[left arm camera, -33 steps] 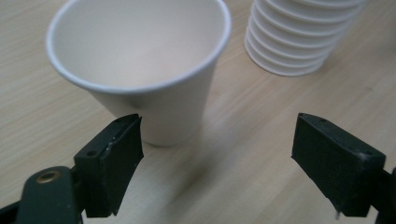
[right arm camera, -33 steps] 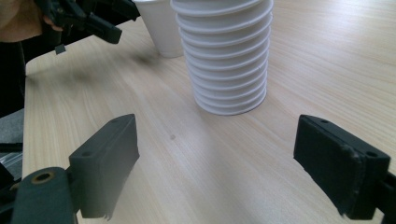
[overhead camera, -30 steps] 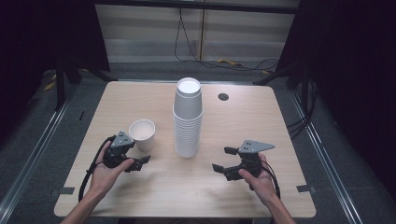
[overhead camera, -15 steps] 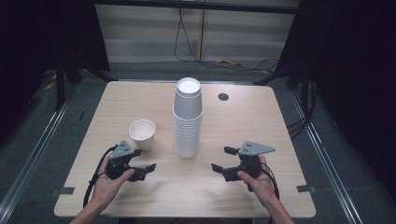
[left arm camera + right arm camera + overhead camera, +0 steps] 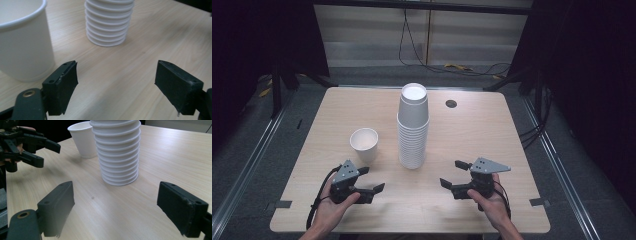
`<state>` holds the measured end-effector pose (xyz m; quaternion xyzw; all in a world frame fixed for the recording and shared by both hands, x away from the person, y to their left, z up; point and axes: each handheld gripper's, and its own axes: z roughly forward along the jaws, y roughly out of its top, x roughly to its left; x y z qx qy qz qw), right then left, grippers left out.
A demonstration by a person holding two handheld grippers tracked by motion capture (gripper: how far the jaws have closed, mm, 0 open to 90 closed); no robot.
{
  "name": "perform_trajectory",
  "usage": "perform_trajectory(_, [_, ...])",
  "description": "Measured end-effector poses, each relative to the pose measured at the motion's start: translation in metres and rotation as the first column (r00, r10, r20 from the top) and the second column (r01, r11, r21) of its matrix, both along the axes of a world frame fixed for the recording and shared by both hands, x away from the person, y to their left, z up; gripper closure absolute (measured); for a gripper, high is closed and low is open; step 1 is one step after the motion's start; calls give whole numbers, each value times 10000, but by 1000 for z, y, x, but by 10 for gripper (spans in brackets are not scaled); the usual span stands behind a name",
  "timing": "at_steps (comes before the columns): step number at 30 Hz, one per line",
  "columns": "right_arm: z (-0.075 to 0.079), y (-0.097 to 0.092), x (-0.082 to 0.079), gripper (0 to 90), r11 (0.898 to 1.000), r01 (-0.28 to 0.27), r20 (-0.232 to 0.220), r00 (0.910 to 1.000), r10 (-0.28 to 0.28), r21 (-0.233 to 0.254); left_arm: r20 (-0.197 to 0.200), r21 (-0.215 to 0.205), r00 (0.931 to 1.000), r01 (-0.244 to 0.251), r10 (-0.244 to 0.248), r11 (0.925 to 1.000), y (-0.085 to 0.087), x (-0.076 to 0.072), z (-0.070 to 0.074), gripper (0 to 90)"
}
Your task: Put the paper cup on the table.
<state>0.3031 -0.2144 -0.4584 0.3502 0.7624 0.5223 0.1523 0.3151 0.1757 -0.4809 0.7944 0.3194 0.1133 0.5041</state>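
Retreat marks this moment: the left tool (image 5: 371, 180), jaws apart and empty, has drawn back toward the table's (image 5: 492, 135) near edge from the single cup (image 5: 364, 144) standing left of the cup stack (image 5: 413, 127), while the right tool (image 5: 454, 174) waits open, likely next at the stack.

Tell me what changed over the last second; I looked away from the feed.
The left gripper drew back from the single cup toward the person, jaws open and empty. The cup, the stack and the right gripper, open too, stayed put.
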Motion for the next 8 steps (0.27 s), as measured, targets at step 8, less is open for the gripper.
perform_trajectory(8, [-9,-2,-3,140,9988,64,-337,9994,-81,-495,82,-122,9997,240,-239,9996,0,5,-6,180])
